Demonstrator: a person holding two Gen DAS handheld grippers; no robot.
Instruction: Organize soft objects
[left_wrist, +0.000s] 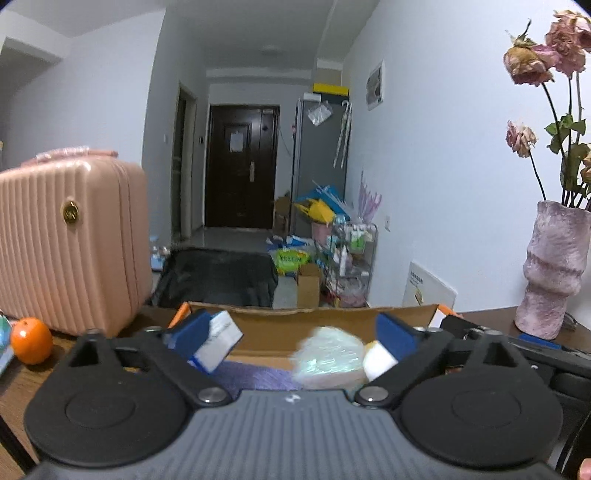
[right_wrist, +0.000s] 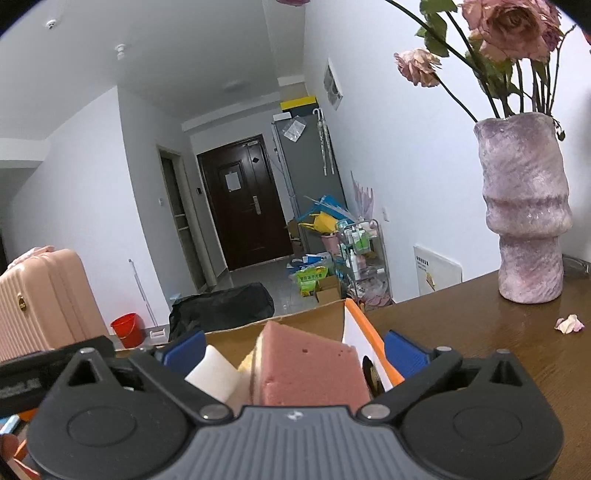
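Jaws of my left gripper (left_wrist: 295, 332) and right gripper (right_wrist: 293, 350) stand fully apart, gripping nothing. Between the right's blue pads I see the pink sponge (right_wrist: 310, 369), inside the cardboard box (right_wrist: 240, 334). Beyond: table (right_wrist: 480, 332), vase (right_wrist: 524, 206).

Pink sponge (right_wrist: 310, 365), white foam block (right_wrist: 214, 373), purple cloth (left_wrist: 255, 376), brown cardboard box (left_wrist: 273, 325) w/ orange edge, ribbed pink suitcase (left_wrist: 70, 243), mottled lilac vase (right_wrist: 524, 210), dark-brown counter (right_wrist: 498, 332).
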